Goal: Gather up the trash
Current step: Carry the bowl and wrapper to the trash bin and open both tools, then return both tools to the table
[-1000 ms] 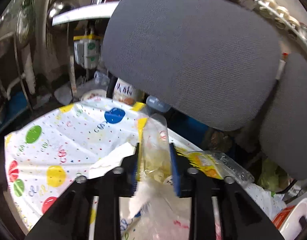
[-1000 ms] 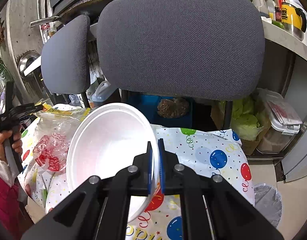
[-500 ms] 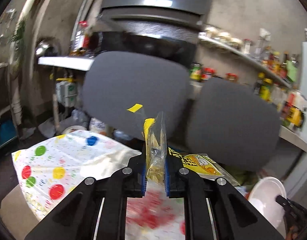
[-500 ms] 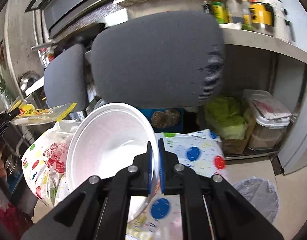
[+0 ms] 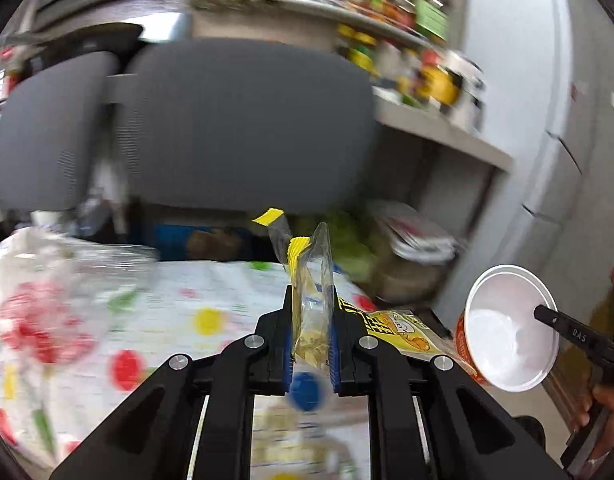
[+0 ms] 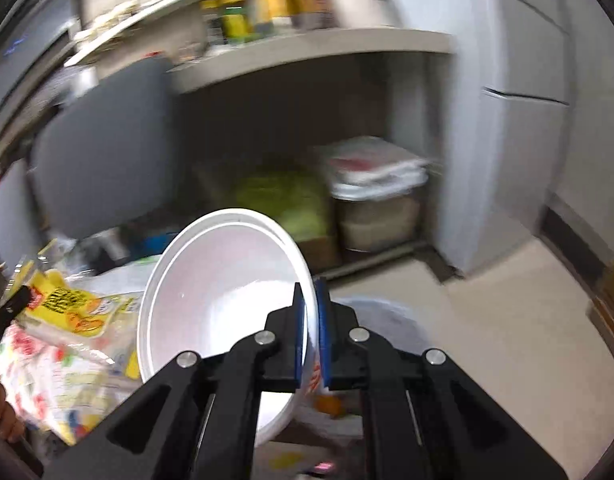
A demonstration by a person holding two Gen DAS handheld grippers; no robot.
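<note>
Right claw (image 6: 311,336) grips an empty bowl (image 6: 227,300).

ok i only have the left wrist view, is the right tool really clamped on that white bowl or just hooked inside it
observer: Clamped. The right tool pinches the white bowl by its rim wall, one pad inside, one outside.
operator: any bin near it
observer: Yes, what looks like a bag-lined bin, blurred, stands on the floor just beyond that tool.
</note>
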